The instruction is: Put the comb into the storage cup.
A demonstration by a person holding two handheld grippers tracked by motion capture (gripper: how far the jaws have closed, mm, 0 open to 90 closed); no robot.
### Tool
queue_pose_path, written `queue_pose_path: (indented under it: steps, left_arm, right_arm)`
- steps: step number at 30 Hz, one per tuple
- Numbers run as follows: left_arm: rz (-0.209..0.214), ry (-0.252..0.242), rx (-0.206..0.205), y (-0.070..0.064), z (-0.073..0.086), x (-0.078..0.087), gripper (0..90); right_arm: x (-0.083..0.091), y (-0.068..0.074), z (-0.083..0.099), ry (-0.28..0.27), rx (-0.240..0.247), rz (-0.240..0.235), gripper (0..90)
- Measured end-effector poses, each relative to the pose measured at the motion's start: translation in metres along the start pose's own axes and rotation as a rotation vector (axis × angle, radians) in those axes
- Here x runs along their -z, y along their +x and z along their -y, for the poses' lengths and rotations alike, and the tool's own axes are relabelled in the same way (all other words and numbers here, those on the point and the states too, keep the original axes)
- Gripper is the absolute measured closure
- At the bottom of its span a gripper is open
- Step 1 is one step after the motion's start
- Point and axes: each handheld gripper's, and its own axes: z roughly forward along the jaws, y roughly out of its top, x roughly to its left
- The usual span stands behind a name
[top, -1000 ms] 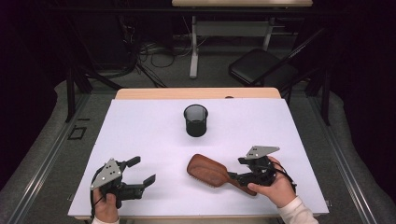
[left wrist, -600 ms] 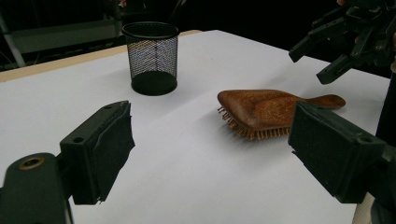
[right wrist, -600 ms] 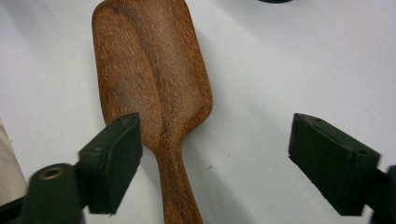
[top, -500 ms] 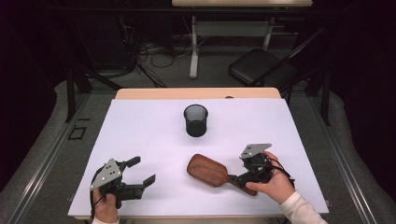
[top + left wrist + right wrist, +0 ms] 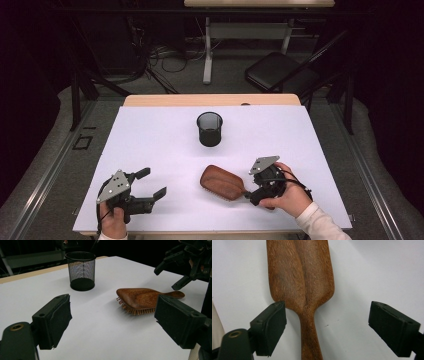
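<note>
Hairbrush (image 5: pixel 223 181): bristles down on the white table (image 5: pixel 150 140), near front edge, unmoved.
Right gripper (image 5: pixel 327 327): jaws spread wide, now straddling the handle, closer than a second ago.
Left gripper (image 5: pixel 150 184): open, parked, unchanged.
Mesh cup (image 5: pixel 209 128): upright behind.

1. A table (image 5: pixel 150 145) with a white top and a bare wooden edge at its far side
2. On it – a black mesh cup (image 5: pixel 209 128), upright
3. Nearer the person – a wooden hairbrush (image 5: pixel 222 181), bristles down
</note>
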Motion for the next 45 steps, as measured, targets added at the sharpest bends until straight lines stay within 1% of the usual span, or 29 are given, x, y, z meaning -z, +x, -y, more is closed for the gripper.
queue_pose_path:
  steps: [4, 6, 11, 14, 16, 18, 20, 22, 23, 24, 26, 30, 31, 34, 39, 40, 45]
  left_arm:
    - [0.000, 0.000, 0.000, 0.000, 0.000, 0.000, 13.9]
    - [-0.001, 0.001, 0.001, 0.000, 0.000, 0.000, 13.9]
    - [-0.005, 0.002, 0.001, 0.000, 0.000, 0.000, 13.9]
    - [-0.005, 0.002, 0.002, 0.000, 0.000, 0.000, 13.9]
    - [-0.005, 0.002, 0.002, 0.000, 0.000, 0.000, 14.0]
    - [-0.001, 0.002, 0.001, 0.000, 0.000, 0.000, 13.9]
    - [-0.001, 0.001, 0.001, 0.000, 0.000, 0.000, 13.9]
    - [-0.004, 0.003, 0.001, 0.000, 0.000, 0.000, 13.9]
    - [-0.002, 0.003, 0.001, 0.000, 0.000, 0.000, 14.0]
    - [-0.005, 0.003, 0.001, 0.000, 0.000, 0.000, 13.9]
    - [-0.002, 0.002, 0.001, 0.000, 0.000, 0.000, 13.9]
    - [-0.004, 0.004, 0.001, 0.000, 0.000, 0.000, 14.0]
    - [-0.004, 0.003, 0.001, 0.000, 0.000, 0.000, 13.9]
    - [-0.005, 0.003, 0.001, 0.000, 0.000, 0.000, 13.9]
    - [-0.005, 0.004, 0.001, 0.000, 0.000, 0.000, 13.9]
    - [-0.005, 0.004, 0.001, 0.000, 0.000, 0.000, 13.9]
    - [-0.006, 0.004, 0.002, 0.000, 0.000, 0.000, 14.0]
  right_arm:
    - [-0.002, 0.002, -0.001, 0.014, 0.024, -0.005, 15.8]
    - [-0.003, 0.003, -0.002, 0.025, 0.047, -0.013, 17.6]
    - [-0.007, 0.006, -0.003, 0.046, 0.073, -0.028, 22.7]
    - [-0.008, 0.007, -0.004, 0.059, 0.071, -0.040, 25.0]
    - [-0.009, 0.008, -0.004, 0.064, 0.079, -0.052, 27.9]
    - [-0.010, 0.008, -0.004, 0.087, 0.091, -0.057, 29.5]
    - [-0.012, 0.009, -0.004, 0.101, 0.093, -0.066, 30.5]
    - [-0.014, 0.011, -0.004, 0.117, 0.096, -0.056, 31.3]
    - [-0.015, 0.011, -0.004, 0.115, 0.101, -0.053, 33.3]
    - [-0.015, 0.011, -0.004, 0.124, 0.101, -0.059, 37.4]
    - [-0.017, 0.011, -0.004, 0.134, 0.096, -0.073, 37.7]
    - [-0.020, 0.012, -0.005, 0.152, 0.103, -0.065, 37.9]
    - [-0.021, 0.012, -0.005, 0.157, 0.095, -0.067, 38.2]
    - [-0.022, 0.013, -0.006, 0.177, 0.093, -0.074, 42.3]
    - [-0.027, 0.012, -0.006, 0.221, 0.075, -0.087, 45.9]
    - [-0.028, 0.012, -0.006, 0.225, 0.070, -0.088, 46.5]
    - [-0.031, 0.012, -0.006, 0.237, 0.078, -0.089, 50.8]
